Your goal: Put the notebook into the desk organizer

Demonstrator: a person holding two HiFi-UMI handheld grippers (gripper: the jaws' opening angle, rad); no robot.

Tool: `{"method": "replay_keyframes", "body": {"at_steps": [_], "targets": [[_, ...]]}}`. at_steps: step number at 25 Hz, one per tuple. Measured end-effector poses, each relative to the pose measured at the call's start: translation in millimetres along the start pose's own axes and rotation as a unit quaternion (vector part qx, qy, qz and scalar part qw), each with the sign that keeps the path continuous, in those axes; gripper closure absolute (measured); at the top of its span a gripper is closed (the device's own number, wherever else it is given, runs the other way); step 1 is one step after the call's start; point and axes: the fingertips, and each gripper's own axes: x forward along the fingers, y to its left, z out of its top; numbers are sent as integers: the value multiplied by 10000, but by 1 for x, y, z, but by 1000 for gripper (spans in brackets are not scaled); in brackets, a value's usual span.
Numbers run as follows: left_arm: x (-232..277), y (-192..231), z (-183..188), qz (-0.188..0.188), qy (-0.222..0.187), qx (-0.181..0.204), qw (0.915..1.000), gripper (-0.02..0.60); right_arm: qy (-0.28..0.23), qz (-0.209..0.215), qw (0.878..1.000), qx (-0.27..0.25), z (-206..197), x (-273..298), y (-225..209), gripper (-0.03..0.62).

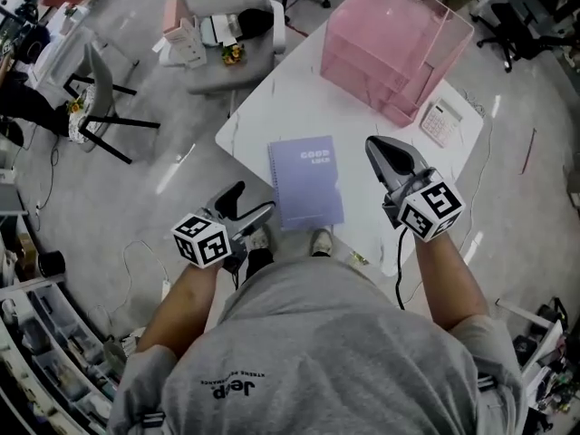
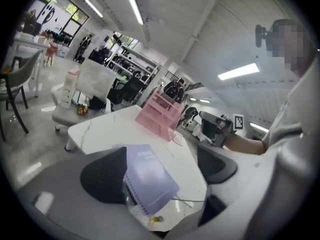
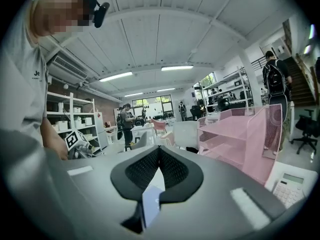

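Observation:
A purple spiral notebook [image 1: 306, 181] lies flat and closed on the white table [image 1: 272, 107], near its front edge. The pink desk organizer [image 1: 394, 43] stands at the table's far right, well apart from the notebook. My left gripper [image 1: 252, 199] hovers open just off the table's edge by the notebook's near left corner. In the left gripper view the notebook [image 2: 150, 176] shows between and below the wide jaws. My right gripper [image 1: 376, 143] is shut on nothing, held to the right of the notebook. In the right gripper view the organizer [image 3: 240, 139] stands ahead to the right.
A white calculator [image 1: 441, 120] lies on the table next to the organizer. A grey chair [image 1: 227, 25] with things on its seat stands beyond the table's far left side. Shelves and other people fill the room behind.

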Motion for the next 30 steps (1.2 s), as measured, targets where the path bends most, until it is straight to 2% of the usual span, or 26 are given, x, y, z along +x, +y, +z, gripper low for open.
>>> {"method": "replay_keyframes", "body": {"at_steps": [2, 4, 7, 10, 13, 17, 21, 23, 27, 30], "targets": [[7, 20, -26, -96, 309, -418, 9986, 92, 53, -114, 9999, 44, -5, 7, 3, 591], [17, 37, -53, -238, 582, -992, 9931, 92, 145, -237, 9996, 94, -11, 13, 8, 591], [32, 54, -97, -343, 1002, -1668, 9803, 94, 316, -321, 9989, 138, -24, 16, 16, 591], [48, 58, -138, -477, 1398, -2160, 9652, 94, 500, -345, 9981, 115, -35, 17, 20, 591], [66, 54, -167, -652, 1632, -2515, 9518, 92, 601, -367, 9974, 129, -42, 15, 19, 591], [88, 46, -177, -874, 1641, -2933, 9378, 94, 723, -425, 9963, 170, -53, 4, 17, 591], [107, 46, -181, -950, 1689, -3075, 9316, 101, 821, -540, 9948, 249, -65, -10, 11, 591], [114, 47, -183, -865, 1746, -3059, 9319, 155, 859, -578, 9943, 271, -69, -16, 10, 591], [121, 45, -183, -541, 1830, -3025, 9339, 374, 885, -636, 9935, 333, -72, -24, 8, 591], [115, 40, -184, -295, 1990, -3152, 9275, 405, 843, -636, 9937, 366, -74, -27, 8, 591]]}}
